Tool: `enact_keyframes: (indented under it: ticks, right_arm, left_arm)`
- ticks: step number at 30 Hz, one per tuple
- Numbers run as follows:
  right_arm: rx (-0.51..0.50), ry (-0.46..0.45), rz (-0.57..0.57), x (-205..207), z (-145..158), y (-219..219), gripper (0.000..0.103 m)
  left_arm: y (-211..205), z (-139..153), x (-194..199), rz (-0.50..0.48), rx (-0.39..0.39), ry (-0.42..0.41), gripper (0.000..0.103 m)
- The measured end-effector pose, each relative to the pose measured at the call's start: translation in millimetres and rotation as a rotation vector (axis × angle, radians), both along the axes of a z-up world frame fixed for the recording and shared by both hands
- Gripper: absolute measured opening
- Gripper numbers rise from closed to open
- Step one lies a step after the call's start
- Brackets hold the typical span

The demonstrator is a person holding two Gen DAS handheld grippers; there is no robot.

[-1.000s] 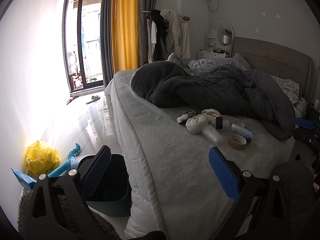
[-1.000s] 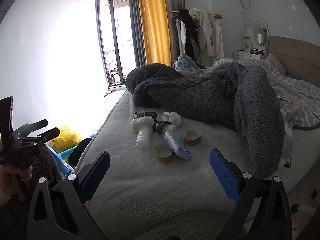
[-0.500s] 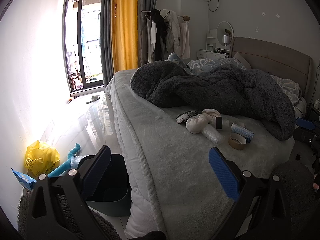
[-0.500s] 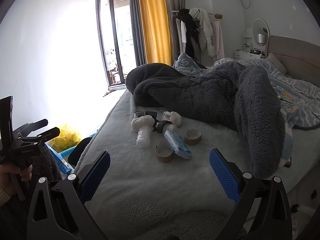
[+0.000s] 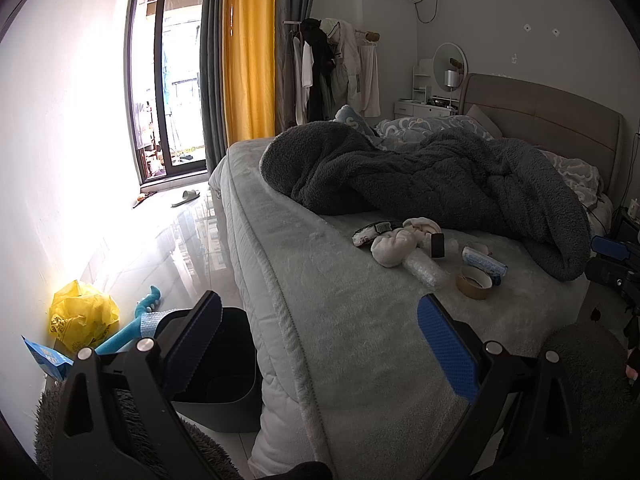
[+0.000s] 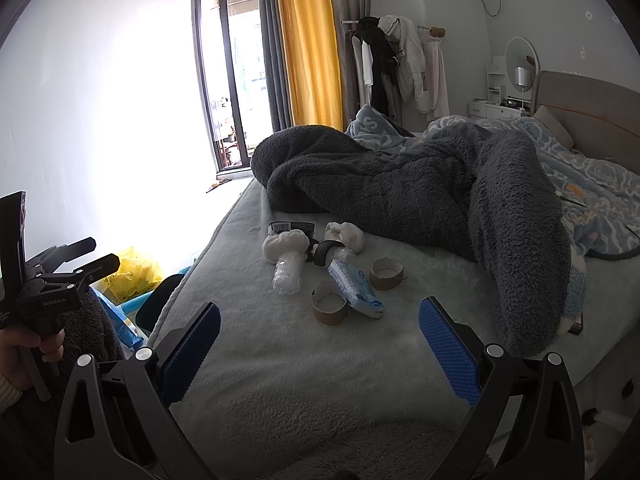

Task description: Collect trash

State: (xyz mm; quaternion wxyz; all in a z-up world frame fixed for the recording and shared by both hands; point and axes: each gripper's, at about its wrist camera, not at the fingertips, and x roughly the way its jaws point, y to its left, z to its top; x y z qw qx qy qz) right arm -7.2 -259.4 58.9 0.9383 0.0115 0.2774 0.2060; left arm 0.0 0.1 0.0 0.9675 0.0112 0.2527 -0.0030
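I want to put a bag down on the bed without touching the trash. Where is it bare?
The near stretch of bed between the right gripper and the nearest tape roll is bare. So is the strip along the bed's left edge, past the bubble wrap. It is crowded around the tissue pack, up to the blanket.

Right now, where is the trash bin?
The bin stands on the floor against the bed's side, lower left in the left wrist view behind the left gripper, near a yellow bag.

Trash pile (image 6: 328, 268) lies on bed (image 6: 280, 360), blanket (image 6: 400, 196) behind it.
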Motion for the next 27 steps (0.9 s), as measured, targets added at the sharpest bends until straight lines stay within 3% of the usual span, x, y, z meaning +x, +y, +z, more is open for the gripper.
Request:
enact_keyframes:
  ticks: [10, 19, 22, 27]
  right_arm:
    - [-0.046, 0.010, 0.007, 1, 2, 10, 0.100]
    - [0.008, 0.047, 0.037, 17, -1, 16, 0.100]
    - [-0.022, 0.082, 0.041, 25, -5, 20, 0.100]
    - [0.024, 0.130, 0.031, 40, -7, 8, 0.100]
  left_arm:
    - [1, 0, -3, 0.011, 0.003, -0.022, 0.100]
    - [-4, 10, -7, -0.047, -0.011, -0.022, 0.100]
    - [-3, 13, -6, -0.053, -0.049, -0.022, 0.100]
    - [-4, 11, 9, -0.056, -0.096, 0.027, 0.100]
